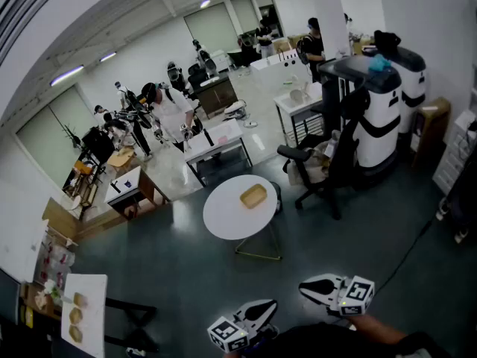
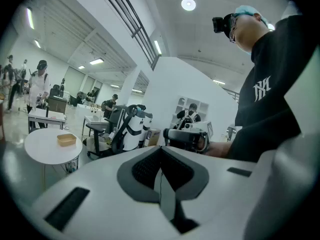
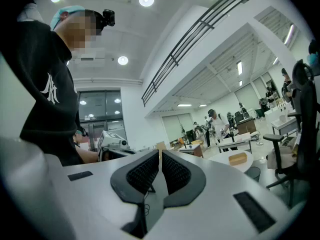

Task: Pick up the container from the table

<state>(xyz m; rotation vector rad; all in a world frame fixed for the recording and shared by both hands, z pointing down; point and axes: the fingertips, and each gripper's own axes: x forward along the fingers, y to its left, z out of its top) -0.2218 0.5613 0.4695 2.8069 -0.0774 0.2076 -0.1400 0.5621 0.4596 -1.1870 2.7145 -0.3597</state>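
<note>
The container (image 1: 253,195) is a shallow tan tray lying on a round white table (image 1: 223,218) in the middle of the room, far from both grippers. It also shows small in the left gripper view as the container (image 2: 66,139) and in the right gripper view as the container (image 3: 237,158). My left gripper (image 1: 270,305) and right gripper (image 1: 305,286) are held low near the person's body, side by side. In its own view the left gripper (image 2: 161,153) has its jaws together with nothing between them. The right gripper (image 3: 160,156) is likewise shut and empty.
A black office chair (image 1: 317,166) and two tall white-and-black machines (image 1: 376,114) stand right of the round table. Desks (image 1: 216,149) and several people are behind it. A white table (image 1: 86,315) with small tan items is at the lower left. Dark floor lies between me and the round table.
</note>
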